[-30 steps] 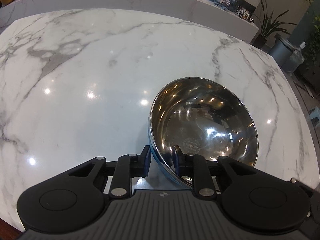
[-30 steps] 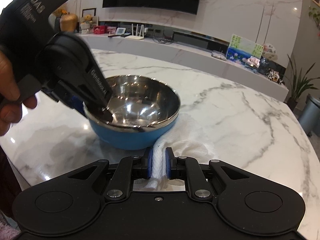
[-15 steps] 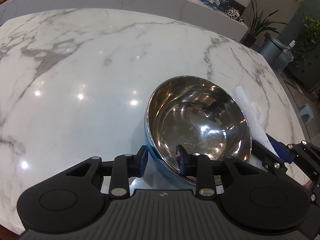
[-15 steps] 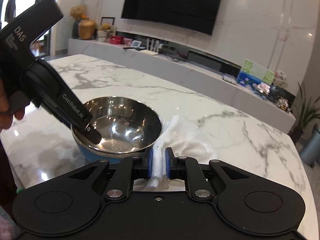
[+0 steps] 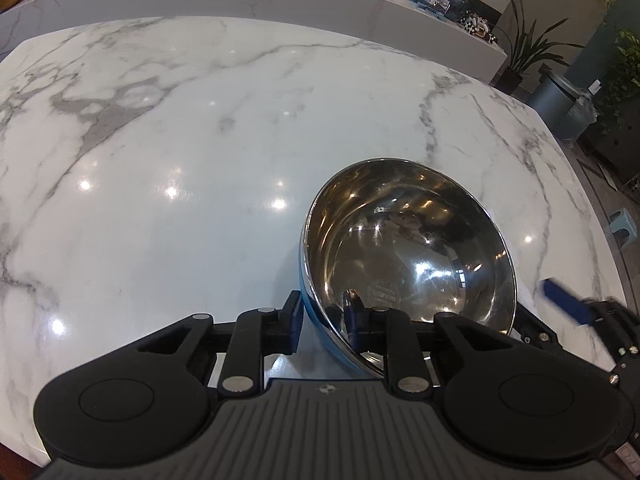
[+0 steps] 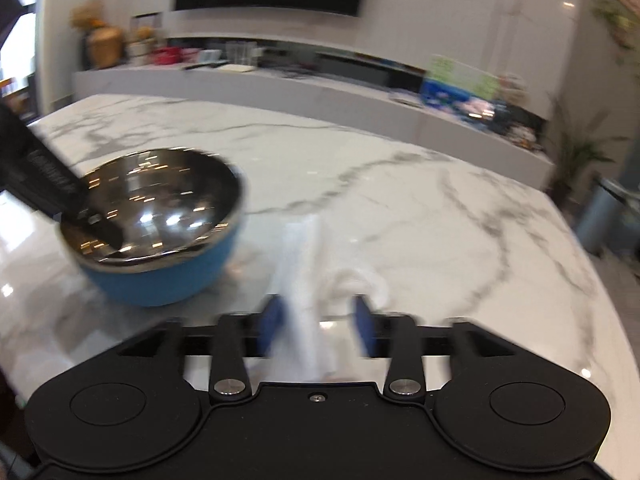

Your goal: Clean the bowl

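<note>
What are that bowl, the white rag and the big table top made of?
The bowl looks like polished steel inside, mirroring the lights, with a matte blue outer shell, maybe plastic or paint. The white rag appears to be soft cloth or paper towel; blur leaves that open. The table top looks like glossy white marble with grey veins, or a look-alike.
</note>
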A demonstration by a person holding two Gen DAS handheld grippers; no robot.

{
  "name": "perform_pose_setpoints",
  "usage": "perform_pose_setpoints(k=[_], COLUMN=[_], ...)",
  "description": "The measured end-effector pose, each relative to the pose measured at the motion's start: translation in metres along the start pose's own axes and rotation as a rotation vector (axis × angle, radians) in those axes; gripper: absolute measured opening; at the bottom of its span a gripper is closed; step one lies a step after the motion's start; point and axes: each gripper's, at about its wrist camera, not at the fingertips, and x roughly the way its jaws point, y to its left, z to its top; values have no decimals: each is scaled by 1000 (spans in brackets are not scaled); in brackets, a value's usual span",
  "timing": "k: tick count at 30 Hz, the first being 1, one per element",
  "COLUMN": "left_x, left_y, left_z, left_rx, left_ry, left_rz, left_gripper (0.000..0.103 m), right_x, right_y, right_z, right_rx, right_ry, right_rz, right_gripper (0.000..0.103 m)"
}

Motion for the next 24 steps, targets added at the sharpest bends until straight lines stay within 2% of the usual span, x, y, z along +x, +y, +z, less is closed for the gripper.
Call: perform_pose_setpoints(k=[4,6,7,8,10,15,21,22,24], left_x=[-1,-2,-2,-2,-2,-3,-4,-3,-3], left_y=[0,-1,-1,-1,-1,-1,-1,-2,-2], left_z=[-3,-4,-4,-5,-5,-6,-7,-7,-7], left_rx=[-15,-14,-12,-12,-13,-10,-11,-11,-11], left_ry=[-13,-16,-16,-16,-15,-15,-15,-15,-15], left_rz=[5,10,11,10,7,4,1,0,0], left_gripper=[20,20,20,20,20,20,20,20,20], right_x=[-7,-7,-7,-6,-5,-6,0,1,3], right_y=[6,14,18,23,30,41,43,42,39], right_z=[2,2,2,2,2,-1,-5,-6,-6], right_rx=[68,57,50,26,-4,-53,-82,-82,-79], right_ry=[-28,-35,-37,-38,-30,-22,10,11,13], right_rz=[-2,3,5,8,20,31,-39,-47,-70], right_gripper=[50,49,41,23,16,16,17,20,32])
